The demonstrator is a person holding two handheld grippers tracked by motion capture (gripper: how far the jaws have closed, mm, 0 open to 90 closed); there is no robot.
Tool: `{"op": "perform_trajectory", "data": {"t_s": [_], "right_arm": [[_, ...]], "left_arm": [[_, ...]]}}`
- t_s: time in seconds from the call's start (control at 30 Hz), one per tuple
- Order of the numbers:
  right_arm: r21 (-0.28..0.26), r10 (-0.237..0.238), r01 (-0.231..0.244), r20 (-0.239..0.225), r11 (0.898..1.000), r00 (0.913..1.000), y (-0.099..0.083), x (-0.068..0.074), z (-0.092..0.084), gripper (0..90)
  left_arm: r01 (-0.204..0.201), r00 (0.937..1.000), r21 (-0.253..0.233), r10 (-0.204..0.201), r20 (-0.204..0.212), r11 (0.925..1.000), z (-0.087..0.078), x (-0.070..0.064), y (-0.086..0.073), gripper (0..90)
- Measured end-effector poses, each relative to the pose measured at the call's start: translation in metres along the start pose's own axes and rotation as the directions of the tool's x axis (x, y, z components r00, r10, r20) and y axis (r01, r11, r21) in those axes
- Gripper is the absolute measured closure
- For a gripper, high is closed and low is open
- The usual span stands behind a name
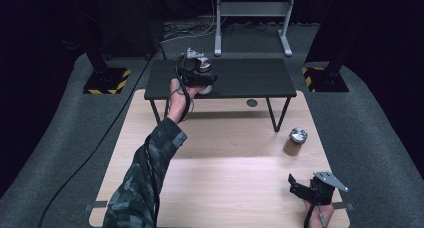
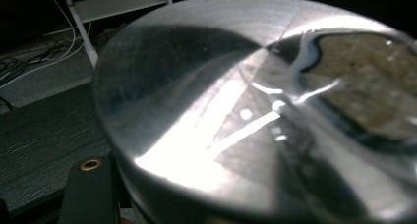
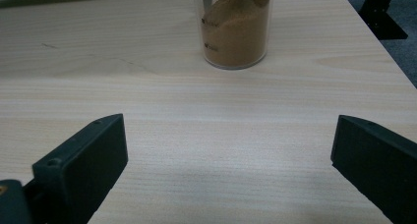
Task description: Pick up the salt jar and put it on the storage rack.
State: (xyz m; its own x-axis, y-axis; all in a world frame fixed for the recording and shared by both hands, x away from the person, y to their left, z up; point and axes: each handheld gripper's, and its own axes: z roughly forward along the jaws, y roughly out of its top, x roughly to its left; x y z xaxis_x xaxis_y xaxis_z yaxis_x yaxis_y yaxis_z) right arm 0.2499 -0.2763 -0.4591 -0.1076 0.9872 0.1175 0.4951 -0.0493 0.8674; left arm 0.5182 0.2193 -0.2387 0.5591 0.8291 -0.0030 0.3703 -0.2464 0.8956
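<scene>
Shelf (image 1: pixel 250 78): on the counter's (image 1: pixel 220 178) far edge.
Left gripper (image 1: pixel 196 73): over the shelf's left part.
Jar (image 1: pixel 295 141): on counter, right side.
Right gripper (image 1: pixel 315 188): near-right corner, before the jar.

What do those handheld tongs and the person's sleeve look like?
Both tongs, left and right, are black, each topped by a grey three-cornered plate, with a black cable trailing. The right tongs' jaws are blocky and black. The sleeve is dark camouflage.

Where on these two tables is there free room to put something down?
The wooden table is mostly bare: one wide patch between the sleeve and the jar of brown powder. The black shelf's right half looks free. Its left end is crowded by the left gripper.
</scene>
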Motion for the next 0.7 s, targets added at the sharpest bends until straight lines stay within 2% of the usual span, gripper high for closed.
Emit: {"op": "perform_trajectory", "data": {"t_s": [0.3, 0.7], "right_arm": [[0.000, 0.001, -0.001, 0.000, 1.000, 1.0000, 0.0001, 0.0000, 0.0000, 0.0], [0.001, 0.001, -0.001, -0.001, 1.000, 1.0000, 0.0001, -0.0001, 0.0001, 0.0]], "left_arm": [[0.003, 0.9998, -0.025, -0.003, -0.019, 0.9997, 0.0042, -0.0018, -0.0044, 30.9], [-0.002, 0.9995, -0.032, 0.001, -0.031, 0.9995, 0.0089, -0.0025, -0.0043, 30.8]]}}
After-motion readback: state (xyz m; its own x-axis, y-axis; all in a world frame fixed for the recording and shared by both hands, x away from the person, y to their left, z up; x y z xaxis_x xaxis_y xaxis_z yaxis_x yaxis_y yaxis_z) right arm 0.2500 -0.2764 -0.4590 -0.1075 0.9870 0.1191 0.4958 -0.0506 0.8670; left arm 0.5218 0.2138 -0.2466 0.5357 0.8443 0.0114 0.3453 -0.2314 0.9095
